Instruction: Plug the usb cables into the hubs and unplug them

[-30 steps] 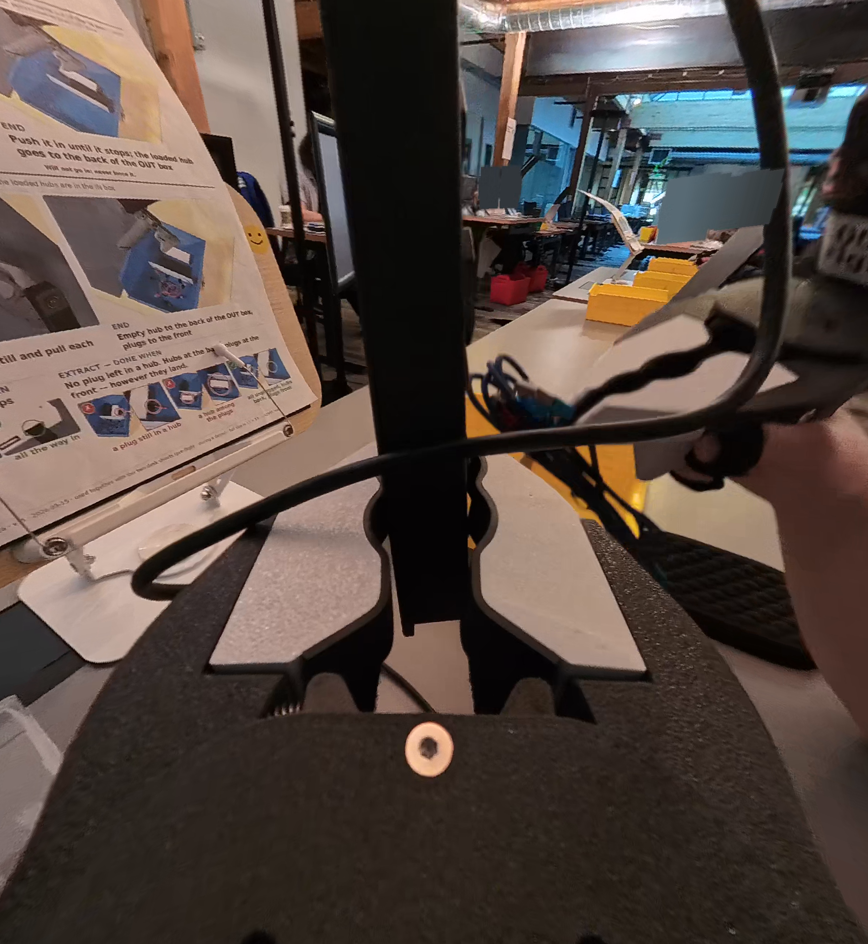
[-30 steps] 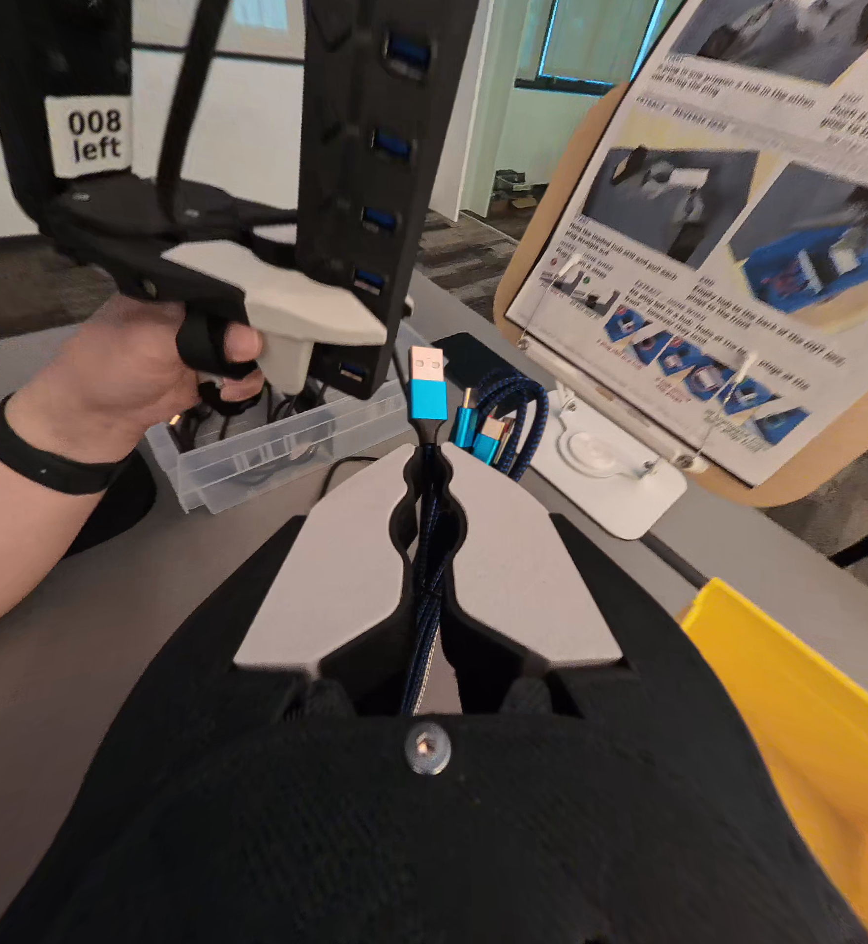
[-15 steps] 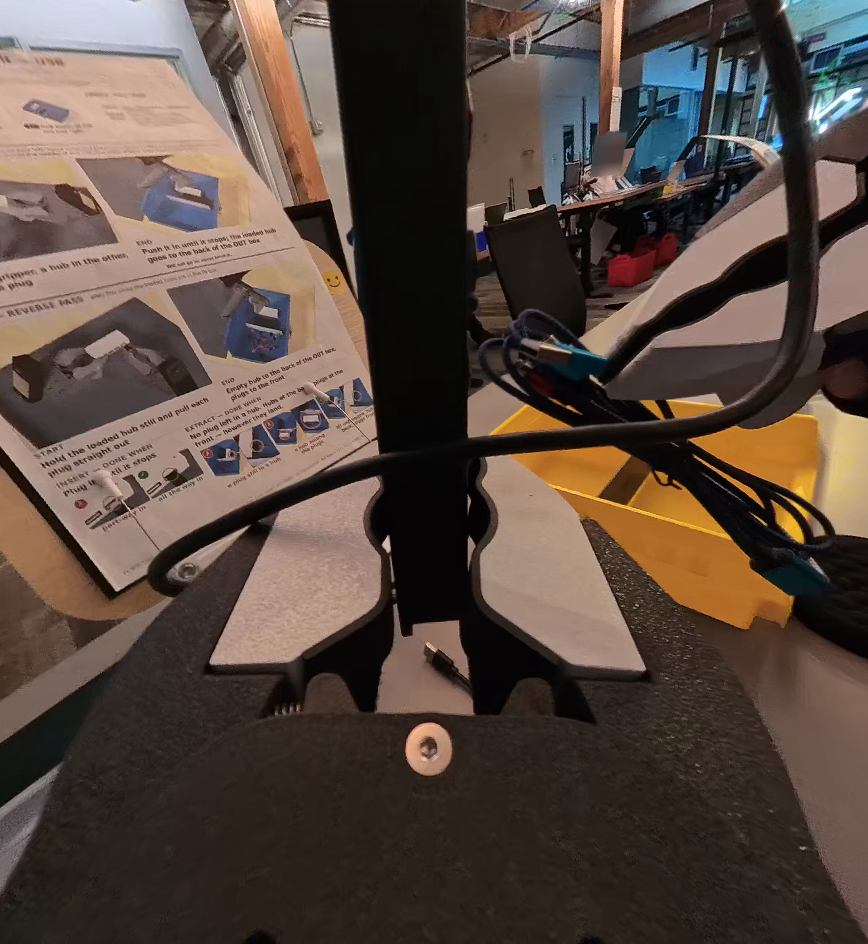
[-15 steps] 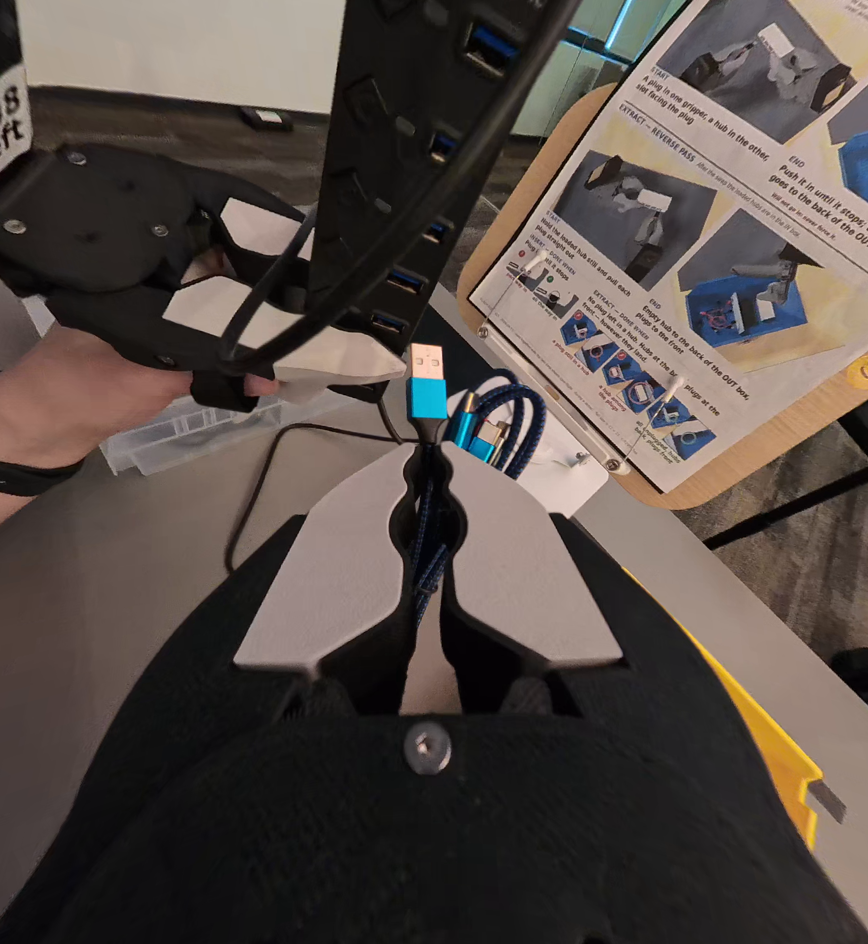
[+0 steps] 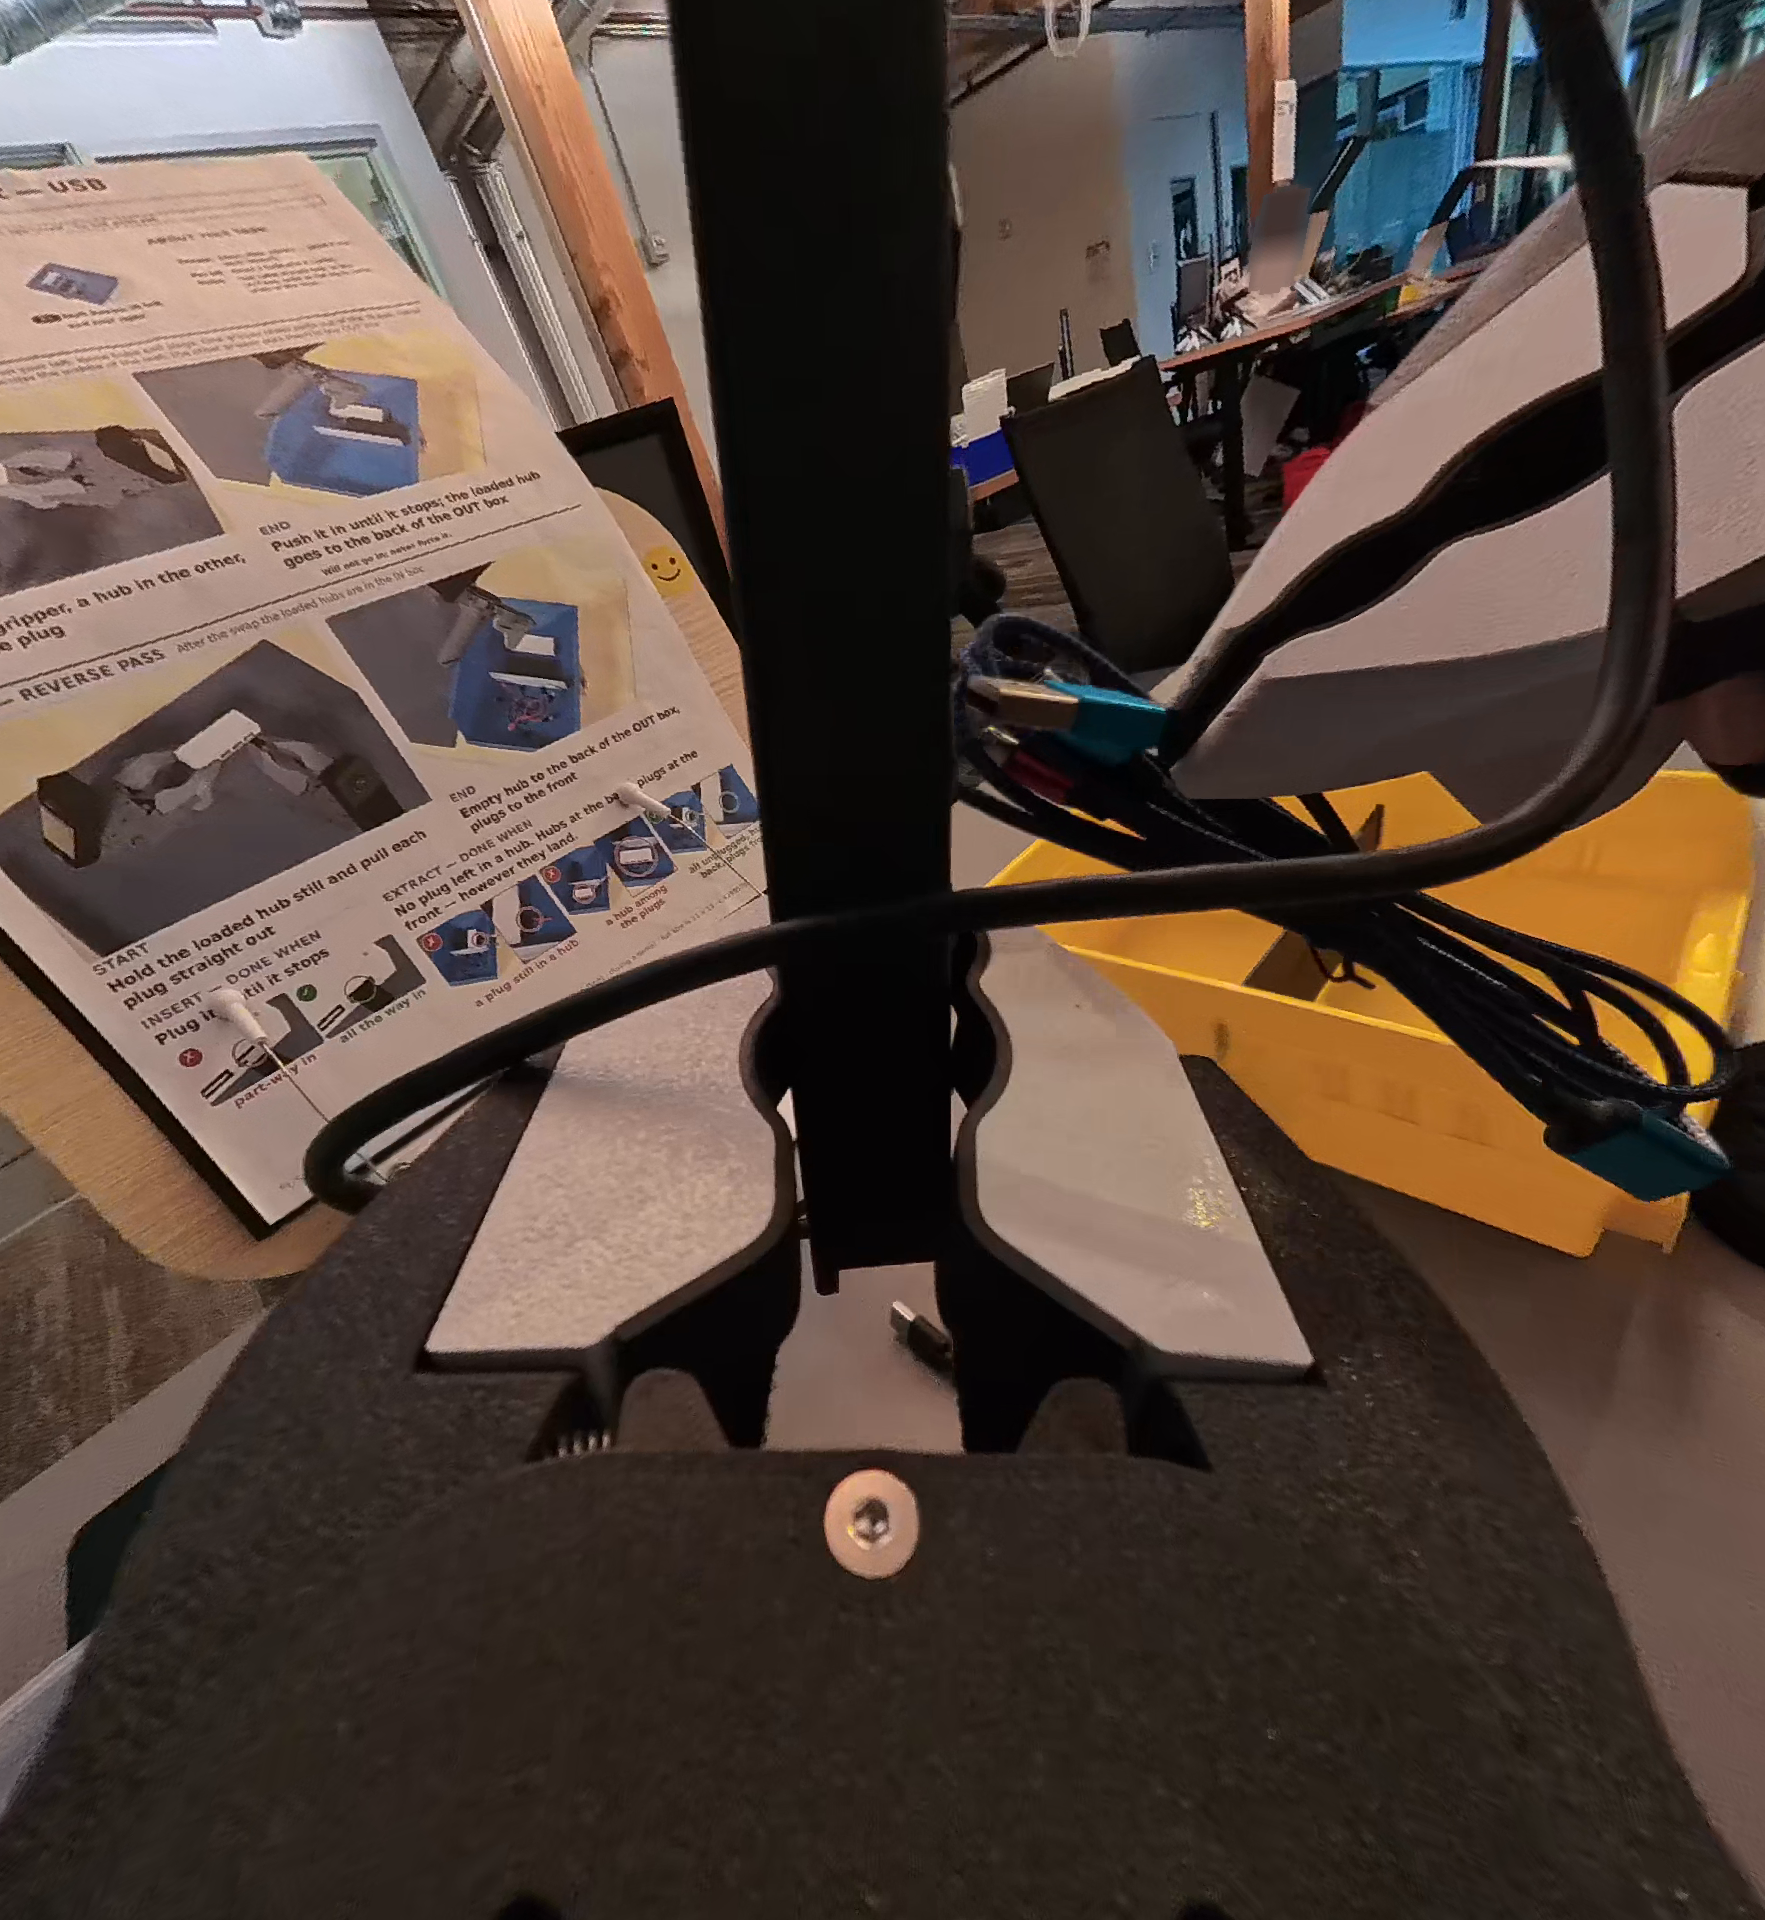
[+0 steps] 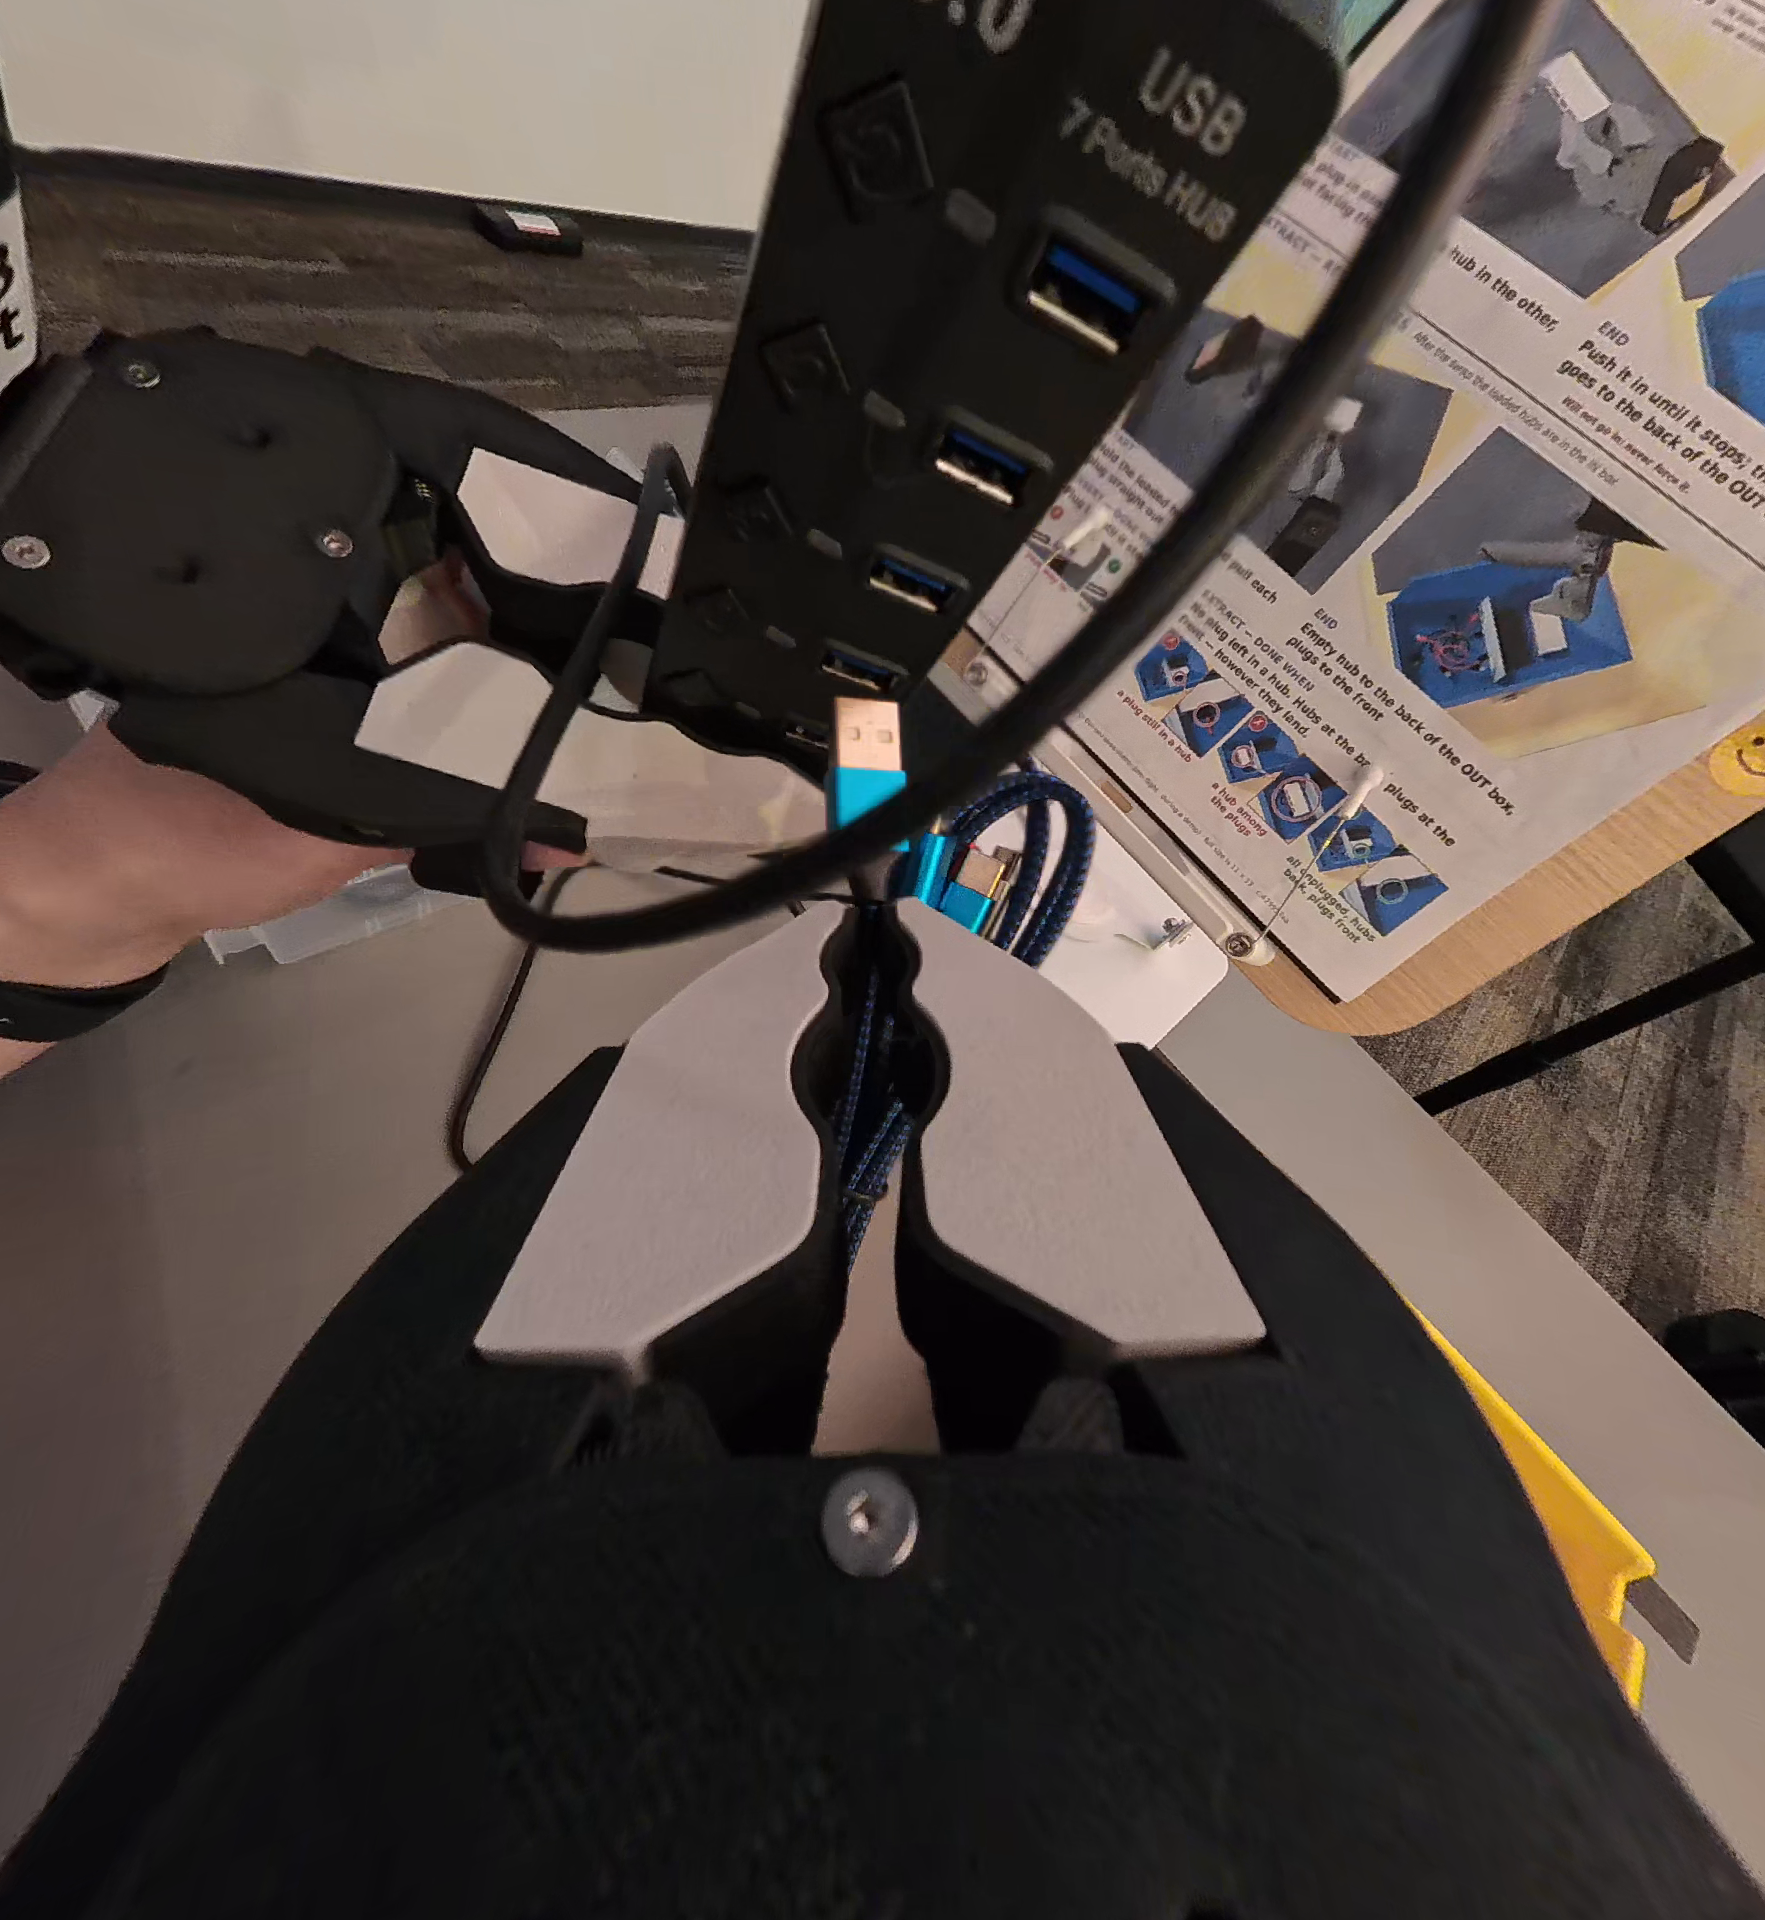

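A: What do we have in each hand?

B: Our left gripper (image 5: 862, 1049) has its jaws clamped on the black hub (image 6: 971, 395), gripped at its lower end so that it stands upright ahead of the jaws. We hold it that way, we think, to turn the row of blue sockets toward the other hand.

A: And the other hand?

B: Our right gripper (image 6: 873, 935) has its jaws closed on a blue braided cable (image 6: 1039, 868), just behind the plug (image 6: 865, 764). The plug sticks straight out beyond the jaw tips, which should let us push it in without bending it.

A: How near is it?

B: The metal tip sits just short of the lowest sockets, apart from them. No socket we can see holds a plug yet.

A: How does the hub look?

B: Long, flat and black, with small buttons beside each socket. Its own black lead (image 5: 1096, 894) loops across in front of both sets of jaws and could snag the plug. The spare cable coils hang beside the right jaws, above the yellow bin (image 5: 1418, 1101) on the counter (image 6: 182, 1195).
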A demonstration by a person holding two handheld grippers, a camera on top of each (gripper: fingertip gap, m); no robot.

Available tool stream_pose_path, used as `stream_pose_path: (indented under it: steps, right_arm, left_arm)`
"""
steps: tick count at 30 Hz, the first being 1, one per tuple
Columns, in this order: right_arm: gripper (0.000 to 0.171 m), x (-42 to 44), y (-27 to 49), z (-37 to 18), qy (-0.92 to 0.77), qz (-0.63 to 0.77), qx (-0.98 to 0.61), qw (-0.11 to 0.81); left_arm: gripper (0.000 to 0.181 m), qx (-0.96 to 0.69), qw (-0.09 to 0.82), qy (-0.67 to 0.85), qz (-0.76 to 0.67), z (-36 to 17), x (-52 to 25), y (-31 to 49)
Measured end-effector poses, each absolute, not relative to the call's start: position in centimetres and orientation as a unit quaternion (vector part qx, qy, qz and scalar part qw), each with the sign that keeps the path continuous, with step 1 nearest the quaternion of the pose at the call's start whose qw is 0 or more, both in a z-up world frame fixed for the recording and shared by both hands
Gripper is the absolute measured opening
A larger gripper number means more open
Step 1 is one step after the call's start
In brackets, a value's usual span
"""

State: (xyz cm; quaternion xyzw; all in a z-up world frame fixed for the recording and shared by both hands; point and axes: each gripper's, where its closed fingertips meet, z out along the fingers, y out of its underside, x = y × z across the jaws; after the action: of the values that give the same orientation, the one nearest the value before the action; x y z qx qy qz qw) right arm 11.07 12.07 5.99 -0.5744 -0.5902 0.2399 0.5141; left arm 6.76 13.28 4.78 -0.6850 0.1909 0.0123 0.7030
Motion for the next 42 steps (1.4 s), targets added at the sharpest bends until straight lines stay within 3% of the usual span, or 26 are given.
stream_pose_path:
  steps: [25,42]
  right_arm:
    - [0.004,10.6,13.1,4.6,-0.557,0.252,-0.629,0.48]
    - [0.005,10.2,12.2,5.6,-0.567,0.327,-0.584,0.479]
  left_arm:
    - [0.027,-0.702,0.657,0.222,0.161,3.4,5.8,14.1]
    - [0.026,-0.701,0.691,0.16,0.07,4.9,3.6,13.0]
